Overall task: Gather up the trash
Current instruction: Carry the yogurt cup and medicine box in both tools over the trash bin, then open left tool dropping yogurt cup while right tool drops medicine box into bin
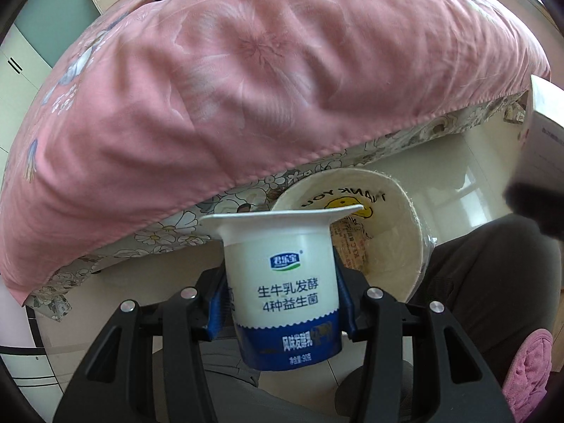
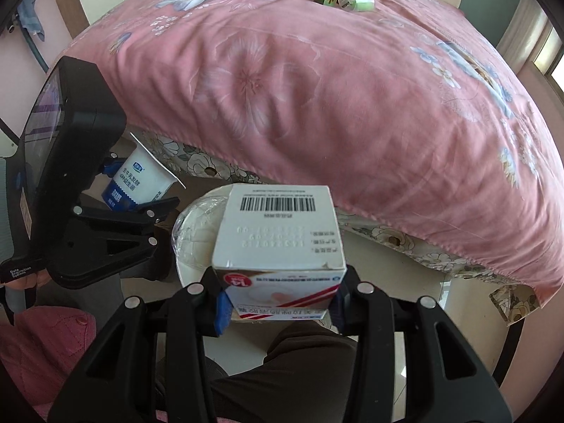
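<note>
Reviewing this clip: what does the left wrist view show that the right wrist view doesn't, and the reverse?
Only the left wrist view: the bin's inside, with a smiley "THANK YOU" liner and a wrapper in it, and the yogurt cup's front label.
Only the right wrist view: the barcoded carton clamped in the right tool, the left tool seen from outside, and a green item on the bed.
Both: the yogurt cup gripped by the left tool, the white bin, the pink quilt.
</note>
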### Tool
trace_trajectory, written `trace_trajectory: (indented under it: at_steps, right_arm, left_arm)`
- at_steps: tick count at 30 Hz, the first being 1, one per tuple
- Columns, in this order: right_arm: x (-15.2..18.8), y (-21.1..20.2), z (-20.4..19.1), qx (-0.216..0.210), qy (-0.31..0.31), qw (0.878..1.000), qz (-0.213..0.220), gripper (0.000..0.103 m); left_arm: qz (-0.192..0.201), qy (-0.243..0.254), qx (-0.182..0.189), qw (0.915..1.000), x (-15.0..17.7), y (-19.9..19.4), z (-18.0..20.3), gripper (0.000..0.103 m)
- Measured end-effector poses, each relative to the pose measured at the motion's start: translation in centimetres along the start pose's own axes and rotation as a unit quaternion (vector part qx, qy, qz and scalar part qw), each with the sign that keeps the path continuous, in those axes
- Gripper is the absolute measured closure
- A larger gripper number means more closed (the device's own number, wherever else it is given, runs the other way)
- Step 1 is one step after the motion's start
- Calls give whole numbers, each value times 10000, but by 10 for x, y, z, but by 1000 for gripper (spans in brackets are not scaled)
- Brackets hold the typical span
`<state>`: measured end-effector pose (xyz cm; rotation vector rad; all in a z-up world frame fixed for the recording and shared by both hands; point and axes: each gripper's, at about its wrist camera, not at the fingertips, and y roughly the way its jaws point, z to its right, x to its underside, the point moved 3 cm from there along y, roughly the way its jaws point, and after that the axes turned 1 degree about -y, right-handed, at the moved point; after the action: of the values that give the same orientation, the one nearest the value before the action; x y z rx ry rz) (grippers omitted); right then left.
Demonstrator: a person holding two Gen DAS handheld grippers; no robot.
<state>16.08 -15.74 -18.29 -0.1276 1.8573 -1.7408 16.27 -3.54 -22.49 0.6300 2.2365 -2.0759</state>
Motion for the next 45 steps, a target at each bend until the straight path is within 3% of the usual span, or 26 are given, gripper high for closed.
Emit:
trace_trajectory:
  at_steps: [15, 26, 45]
  right_arm:
    - [16, 68, -4, -341, 181, 9966, -734, 59]
    - [28, 128, -8, -566, 231, 9886, -1372, 59]
    - [47, 219, -14, -1154, 712, 9594, -2473, 59]
  left_arm:
    - [-779, -41, 308, 9965, 11, 61, 15, 51]
    - [-1303, 18, 304, 9910, 11, 109, 19, 51]
    - [-2194, -225, 619, 9734, 13, 185, 21, 51]
